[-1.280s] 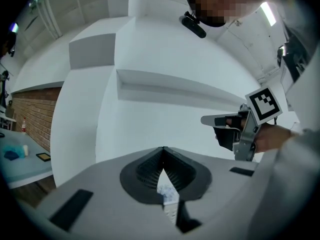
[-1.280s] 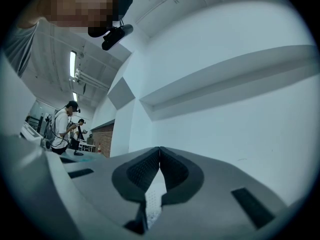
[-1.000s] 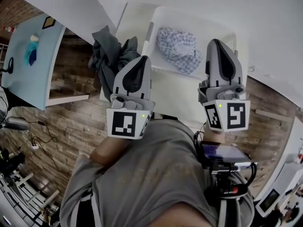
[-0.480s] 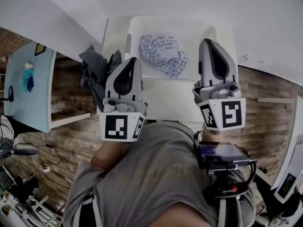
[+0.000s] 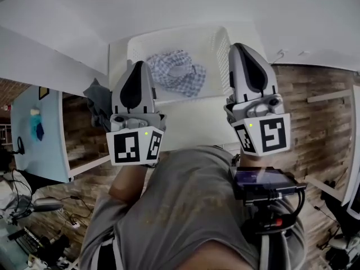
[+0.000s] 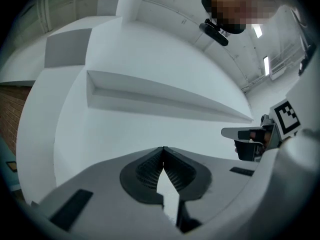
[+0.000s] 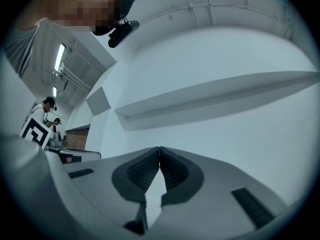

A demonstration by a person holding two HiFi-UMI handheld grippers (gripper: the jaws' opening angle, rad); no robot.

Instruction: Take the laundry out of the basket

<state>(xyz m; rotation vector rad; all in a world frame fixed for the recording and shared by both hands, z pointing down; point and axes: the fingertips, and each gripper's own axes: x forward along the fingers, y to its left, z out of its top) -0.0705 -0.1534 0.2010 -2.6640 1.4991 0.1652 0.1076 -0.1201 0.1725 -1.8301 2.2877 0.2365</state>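
Plainly both tongs are clenched on nothing. In the left gripper view the two ribbed pads of the left gripper (image 5: 137, 66) meet at their tips, with only the white wall (image 6: 150, 129) and a long ledge (image 6: 165, 96) beyond them. The right gripper view shows the same for the right gripper (image 5: 238, 48): its pads are pressed together, nothing is between them, and they face that wall.

From the head view the two grippers stand side by side in the middle of the frame, well apart, both pointing toward the upper edge. Between and above them sits the white basket (image 5: 219, 44) on a white tabletop (image 5: 191, 125). A blue-and-white checked cloth (image 5: 177, 75) lies crumpled inside the basket, toward its left half, touched by neither gripper. A dark grey garment (image 5: 95, 103) lies outside the basket at the left edge of the tabletop, just left of the left gripper and partly hidden behind it. Whether it touches the basket cannot be told.

Below the grippers the person's grey shirt (image 5: 185, 207) fills the lower centre. A wooden floor (image 5: 320, 111) shows at right and a pale blue table (image 5: 34, 134) at far left.
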